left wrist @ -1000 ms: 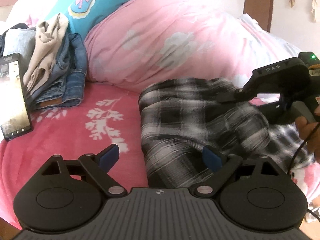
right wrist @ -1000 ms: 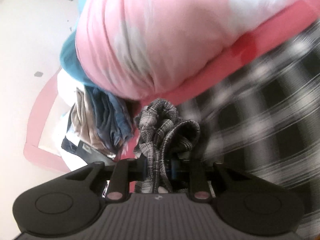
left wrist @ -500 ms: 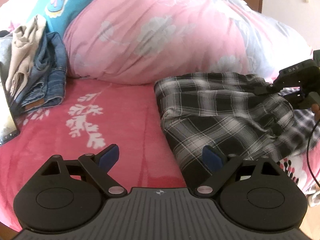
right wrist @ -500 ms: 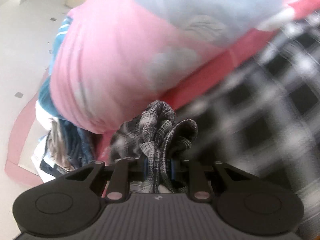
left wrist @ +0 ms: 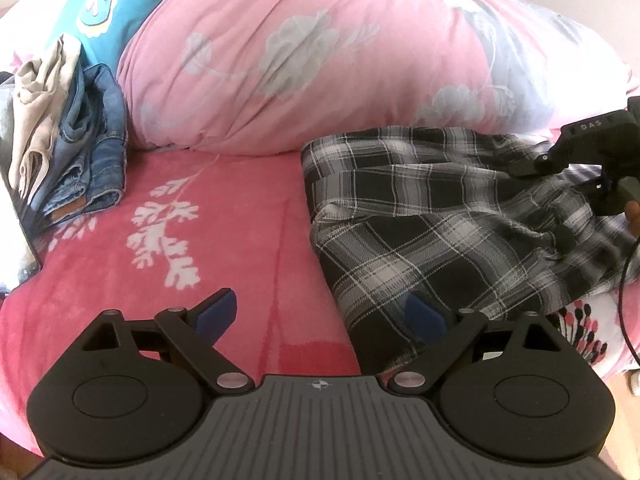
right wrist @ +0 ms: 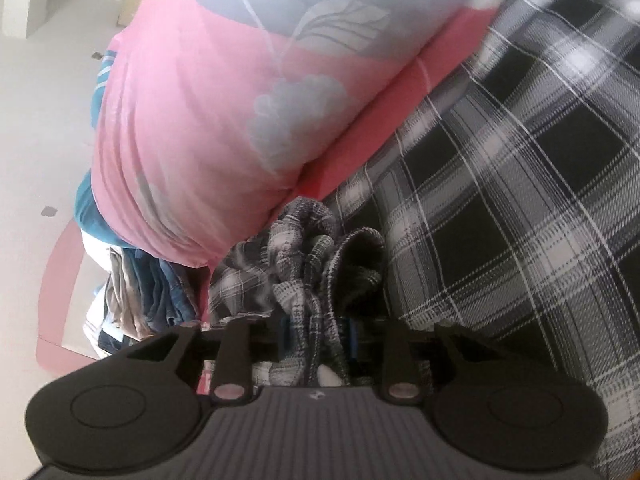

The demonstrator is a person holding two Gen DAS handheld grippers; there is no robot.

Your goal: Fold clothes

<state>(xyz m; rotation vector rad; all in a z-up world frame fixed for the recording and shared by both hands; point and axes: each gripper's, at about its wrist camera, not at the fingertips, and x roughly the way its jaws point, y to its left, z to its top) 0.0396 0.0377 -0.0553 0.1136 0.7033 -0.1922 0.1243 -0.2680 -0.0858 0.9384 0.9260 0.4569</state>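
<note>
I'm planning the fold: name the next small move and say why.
Probably close the open left gripper on the near hem of the black-and-white plaid garment. One blue finger already sits on it, and the right gripper is shut on bunched plaid, so both ends would be held.

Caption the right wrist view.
Right gripper shut on bunched plaid garment, beside the pink duvet.
</note>
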